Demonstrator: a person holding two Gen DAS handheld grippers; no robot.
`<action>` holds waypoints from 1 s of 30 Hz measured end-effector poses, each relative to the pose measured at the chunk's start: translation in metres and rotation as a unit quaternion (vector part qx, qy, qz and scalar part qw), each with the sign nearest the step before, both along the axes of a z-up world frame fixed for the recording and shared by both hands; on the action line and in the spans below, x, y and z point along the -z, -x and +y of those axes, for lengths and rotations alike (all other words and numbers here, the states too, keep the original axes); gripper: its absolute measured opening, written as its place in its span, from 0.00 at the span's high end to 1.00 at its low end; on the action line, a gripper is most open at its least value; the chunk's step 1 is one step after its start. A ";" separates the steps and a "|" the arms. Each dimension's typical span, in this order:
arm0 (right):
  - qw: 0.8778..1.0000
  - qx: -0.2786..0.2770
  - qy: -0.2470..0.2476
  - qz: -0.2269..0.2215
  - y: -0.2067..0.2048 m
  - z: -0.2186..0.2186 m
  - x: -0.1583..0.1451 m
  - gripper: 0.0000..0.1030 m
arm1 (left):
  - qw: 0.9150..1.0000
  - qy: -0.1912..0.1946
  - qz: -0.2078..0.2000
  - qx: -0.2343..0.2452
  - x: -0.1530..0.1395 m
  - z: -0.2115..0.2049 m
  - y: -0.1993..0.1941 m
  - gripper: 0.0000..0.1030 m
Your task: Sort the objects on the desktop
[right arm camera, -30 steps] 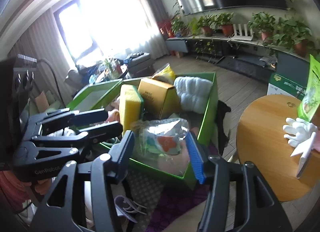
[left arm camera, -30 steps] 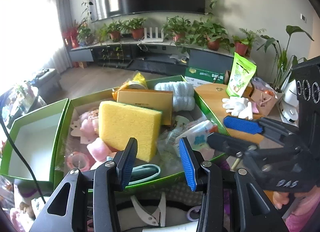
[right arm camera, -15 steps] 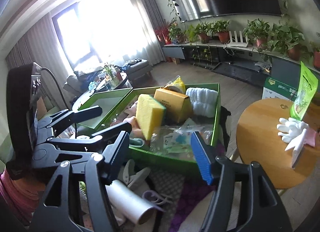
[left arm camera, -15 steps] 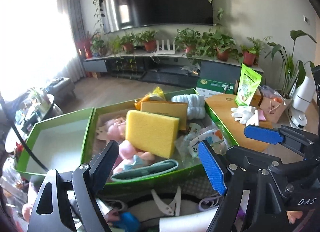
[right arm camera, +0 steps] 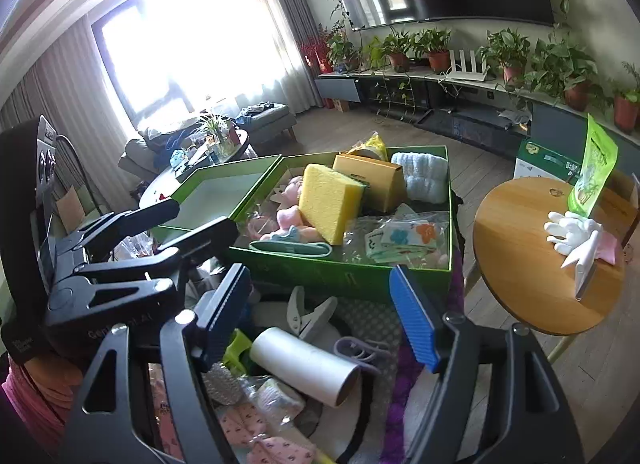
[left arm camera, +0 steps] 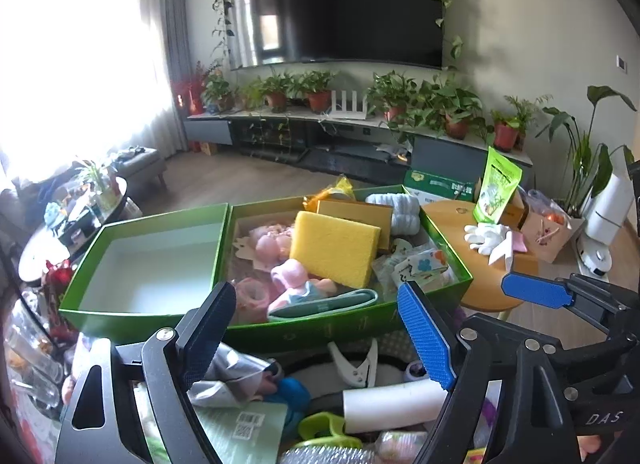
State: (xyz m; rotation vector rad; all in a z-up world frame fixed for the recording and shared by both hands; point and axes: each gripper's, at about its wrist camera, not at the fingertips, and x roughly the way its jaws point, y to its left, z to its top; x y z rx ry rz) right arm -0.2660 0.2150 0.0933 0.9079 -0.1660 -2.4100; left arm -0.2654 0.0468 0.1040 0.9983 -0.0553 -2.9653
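Left wrist view: left gripper (left arm camera: 320, 328) jaws opening wide, nothing between them; the white paper roll (left arm camera: 394, 404) lies just in front of the green box (left arm camera: 320, 330), low toward the right finger, long axis crosswise. Right wrist view: right gripper (right arm camera: 320, 304) jaws opening, empty; the paper roll (right arm camera: 306, 364) sits between and below its fingers, long axis slanting, so the right looks nearer.

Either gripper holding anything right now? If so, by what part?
Nothing held. Left gripper and right gripper both have their jaws opening with nothing between the pads; they hover over the clutter in front of the green box.
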 end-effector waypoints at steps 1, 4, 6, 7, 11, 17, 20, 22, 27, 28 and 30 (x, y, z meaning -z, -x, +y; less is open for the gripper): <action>1.000 -0.003 -0.001 0.004 -0.008 -0.004 -0.004 0.29 | 1.000 -0.002 0.000 -0.001 -0.001 -0.002 -0.003 0.19; 1.000 -0.003 -0.005 0.008 -0.014 -0.007 -0.008 0.29 | 1.000 -0.007 0.003 0.001 -0.005 -0.006 -0.012 0.19; 1.000 -0.003 -0.009 0.010 -0.022 -0.010 -0.011 0.28 | 1.000 -0.005 0.006 0.000 -0.008 -0.008 -0.019 0.19; 1.000 -0.001 -0.011 0.011 -0.024 -0.011 -0.013 0.28 | 1.000 -0.005 0.007 0.001 -0.009 -0.008 -0.021 0.19; 1.000 0.009 -0.023 0.012 -0.038 -0.017 -0.019 0.25 | 1.000 -0.006 0.006 -0.001 -0.011 -0.014 -0.032 0.19; 0.999 0.022 -0.041 0.001 -0.043 -0.025 -0.018 0.24 | 1.000 -0.018 -0.009 -0.002 -0.005 -0.022 -0.036 0.19; 0.998 0.031 -0.050 -0.008 -0.044 -0.030 -0.017 0.22 | 1.000 -0.019 -0.009 -0.006 -0.005 -0.025 -0.038 0.19; 0.998 0.032 -0.053 -0.013 -0.044 -0.032 -0.015 0.21 | 1.000 -0.020 -0.006 -0.009 -0.006 -0.028 -0.039 0.19; 0.998 0.028 -0.053 -0.021 -0.043 -0.038 -0.012 0.13 | 1.000 -0.021 0.001 -0.014 -0.009 -0.037 -0.042 0.19; 0.998 0.028 -0.052 -0.022 -0.043 -0.038 -0.012 0.12 | 1.000 -0.022 0.002 -0.014 -0.009 -0.037 -0.042 0.19; 0.998 0.027 -0.048 -0.025 -0.042 -0.040 -0.011 0.08 | 1.000 -0.021 0.005 -0.015 -0.010 -0.039 -0.043 0.19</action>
